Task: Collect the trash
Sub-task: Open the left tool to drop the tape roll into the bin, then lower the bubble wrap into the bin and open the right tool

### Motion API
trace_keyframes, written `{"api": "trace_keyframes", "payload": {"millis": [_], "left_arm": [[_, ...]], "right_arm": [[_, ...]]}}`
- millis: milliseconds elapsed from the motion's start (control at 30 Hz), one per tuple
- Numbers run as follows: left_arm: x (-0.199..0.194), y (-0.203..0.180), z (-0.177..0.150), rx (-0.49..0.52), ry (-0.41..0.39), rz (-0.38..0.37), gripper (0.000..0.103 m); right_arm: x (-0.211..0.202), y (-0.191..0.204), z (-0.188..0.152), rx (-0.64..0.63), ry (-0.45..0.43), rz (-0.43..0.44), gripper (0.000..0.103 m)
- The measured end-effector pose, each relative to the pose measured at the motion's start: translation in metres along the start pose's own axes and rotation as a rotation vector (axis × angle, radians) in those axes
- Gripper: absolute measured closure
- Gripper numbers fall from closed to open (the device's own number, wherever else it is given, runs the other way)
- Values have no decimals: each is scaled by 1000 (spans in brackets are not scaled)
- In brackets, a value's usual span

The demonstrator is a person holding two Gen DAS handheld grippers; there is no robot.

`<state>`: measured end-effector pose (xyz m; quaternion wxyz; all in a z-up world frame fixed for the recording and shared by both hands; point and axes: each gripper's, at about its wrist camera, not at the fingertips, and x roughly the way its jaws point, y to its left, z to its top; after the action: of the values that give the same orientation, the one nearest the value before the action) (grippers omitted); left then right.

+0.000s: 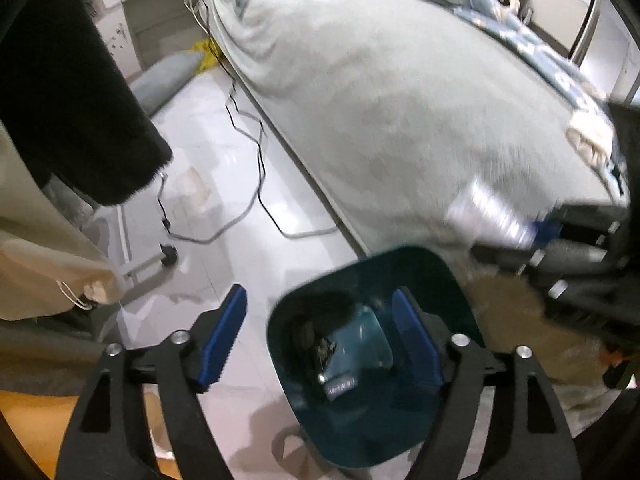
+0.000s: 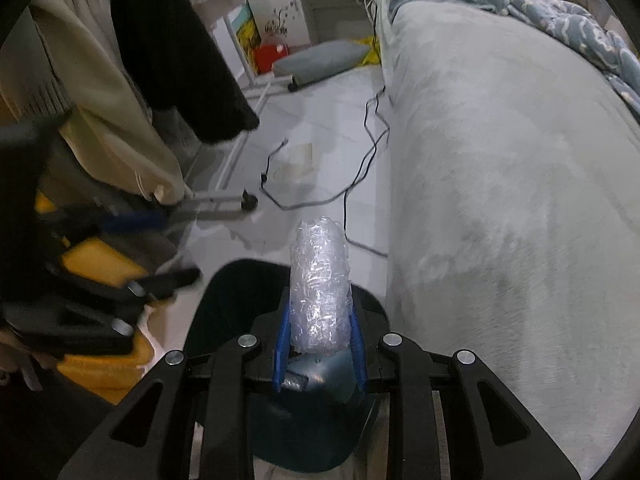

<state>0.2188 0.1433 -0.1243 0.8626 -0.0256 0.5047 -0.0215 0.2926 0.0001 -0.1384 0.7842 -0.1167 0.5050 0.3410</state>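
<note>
The right gripper (image 2: 319, 344) is clenched on a roll of crumpled clear bubble wrap (image 2: 320, 280), its 2 blue pads pressed against the roll's lower sides. The wrap is whitish and glittery, standing upright out of the jaws, directly over the open mouth of a dark teal bin (image 2: 224, 300) that sits on the pale tiled floor (image 2: 320, 128) just beside the bed's edge. The same roll shows in the left wrist view as a blurred pale streak (image 1: 484, 216) near the bed's lower right corner, its outline smeared.

The left gripper (image 1: 320, 340) is released, jaws spread wide with nothing between them; its right finger (image 1: 416, 340) overlaps the bin's opening (image 1: 360, 276), its left one hangs over bare floor. Inside the bin lie a bluish translucent item (image 1: 360, 344) and dark scraps, too murky to identify. The bin's base is cut off by gripper frames in both views. A grey blanket (image 2: 500, 200) covers the bed.
</note>
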Motion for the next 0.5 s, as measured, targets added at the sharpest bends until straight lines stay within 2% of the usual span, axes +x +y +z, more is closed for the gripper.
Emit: {"api": "trace_keyframes", "payload": {"millis": [267,500], "left_arm": [[-19,5,6,-13,-110,-23,17],[-33,7,8,-6,-193,-13,17]], "right_arm": [[26,6,-7,-21,84,-11,77],[43,17,-14,-55,143,4,77]]}}
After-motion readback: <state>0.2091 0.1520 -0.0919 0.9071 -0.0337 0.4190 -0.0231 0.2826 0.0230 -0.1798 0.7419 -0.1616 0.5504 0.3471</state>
